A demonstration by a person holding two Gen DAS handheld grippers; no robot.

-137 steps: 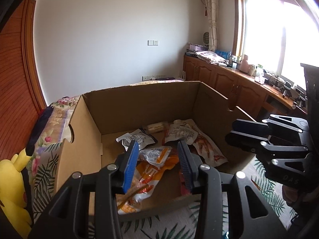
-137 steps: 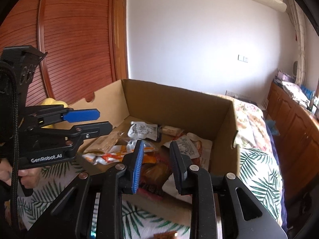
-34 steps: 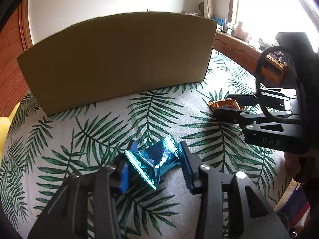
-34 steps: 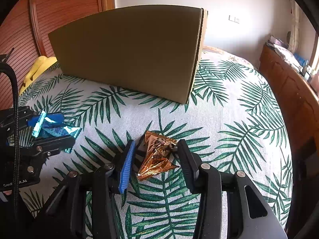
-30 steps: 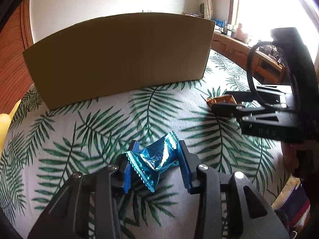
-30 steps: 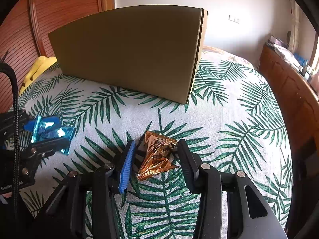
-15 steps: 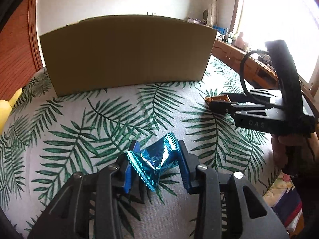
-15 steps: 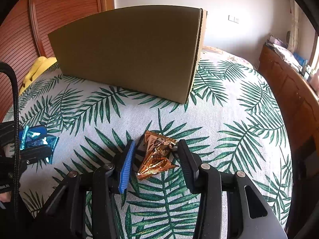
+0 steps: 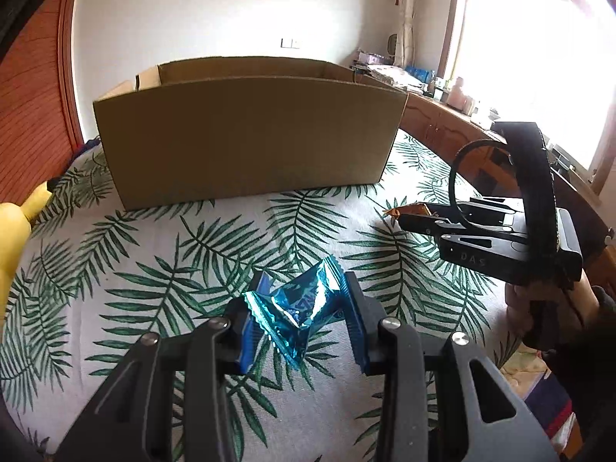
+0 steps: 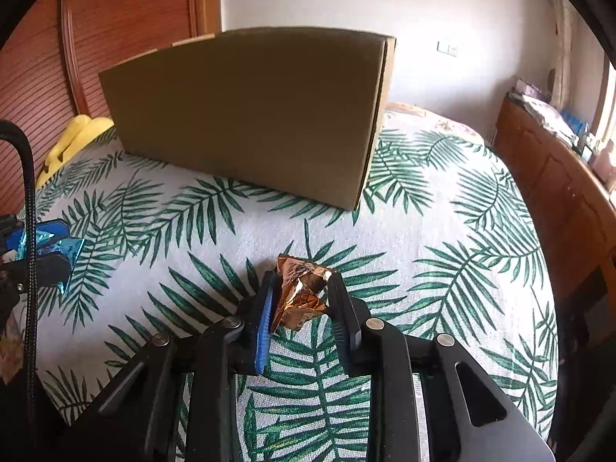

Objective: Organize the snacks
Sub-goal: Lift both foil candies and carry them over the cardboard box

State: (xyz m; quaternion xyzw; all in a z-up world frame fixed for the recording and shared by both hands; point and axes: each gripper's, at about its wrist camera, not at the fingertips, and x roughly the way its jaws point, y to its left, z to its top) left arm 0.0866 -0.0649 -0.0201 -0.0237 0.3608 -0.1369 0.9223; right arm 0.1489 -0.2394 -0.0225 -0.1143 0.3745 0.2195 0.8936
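My left gripper (image 9: 304,308) is shut on a shiny blue snack wrapper (image 9: 296,308) and holds it above the palm-leaf bedspread. My right gripper (image 10: 302,296) is shut on a crumpled copper-gold snack wrapper (image 10: 300,288), also above the bedspread. The open cardboard box (image 9: 246,134) stands ahead of both grippers; it also shows in the right wrist view (image 10: 250,115). Its inside is hidden from here. The right gripper appears at the right of the left wrist view (image 9: 415,213), the left gripper at the left edge of the right wrist view (image 10: 46,250).
A yellow plush toy (image 9: 15,227) lies at the bed's left, by the wooden wardrobe (image 10: 115,38). Wooden cabinets (image 10: 554,177) with clutter run under the window on the right. The bedspread (image 10: 442,231) stretches between grippers and box.
Both grippers went from hovering open over the box to closing on wrappers on the bedspread. In the last second the left gripper has lifted the blue wrapper; the right has lifted the gold one slightly.
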